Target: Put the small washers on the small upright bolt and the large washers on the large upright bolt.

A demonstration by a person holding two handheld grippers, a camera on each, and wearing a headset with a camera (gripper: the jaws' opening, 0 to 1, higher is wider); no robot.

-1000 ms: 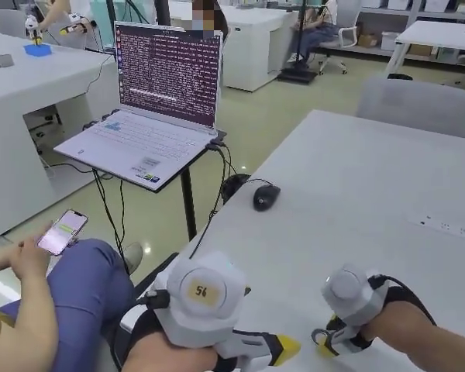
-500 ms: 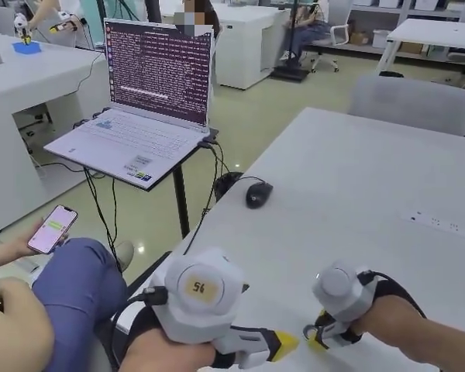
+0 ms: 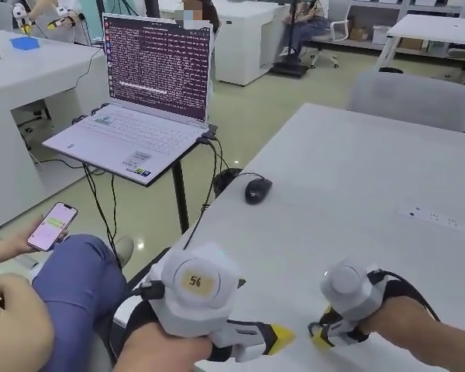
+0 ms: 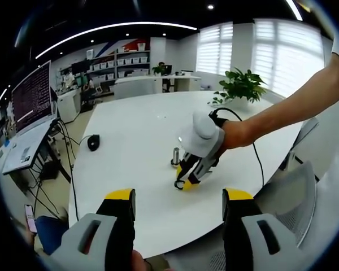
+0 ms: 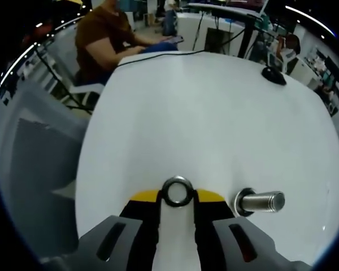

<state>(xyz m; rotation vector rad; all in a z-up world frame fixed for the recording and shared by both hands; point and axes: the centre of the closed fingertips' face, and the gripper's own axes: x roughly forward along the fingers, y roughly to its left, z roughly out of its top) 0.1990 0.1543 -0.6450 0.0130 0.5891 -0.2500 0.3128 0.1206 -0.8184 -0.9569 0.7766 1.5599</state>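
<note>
White round-edged table [image 3: 356, 194]: work surface. Grey left gripper with yellow tips [image 4: 179, 195]: jaws apart, empty, well back from the upright steel bolt [image 5: 263, 201]. Grey right gripper [image 5: 177, 197]: jaws clamped on a silver metal washer [image 5: 177, 180], held low just beside that bolt.

Change over the last second: only the head view has shifted. Both grippers sit as before relative to the bolt.

Judgement: the washer is not yet over the bolt. Cannot tell whether this bolt suits its size.

Bright, even daylight; gripper views bend at edges.
</note>
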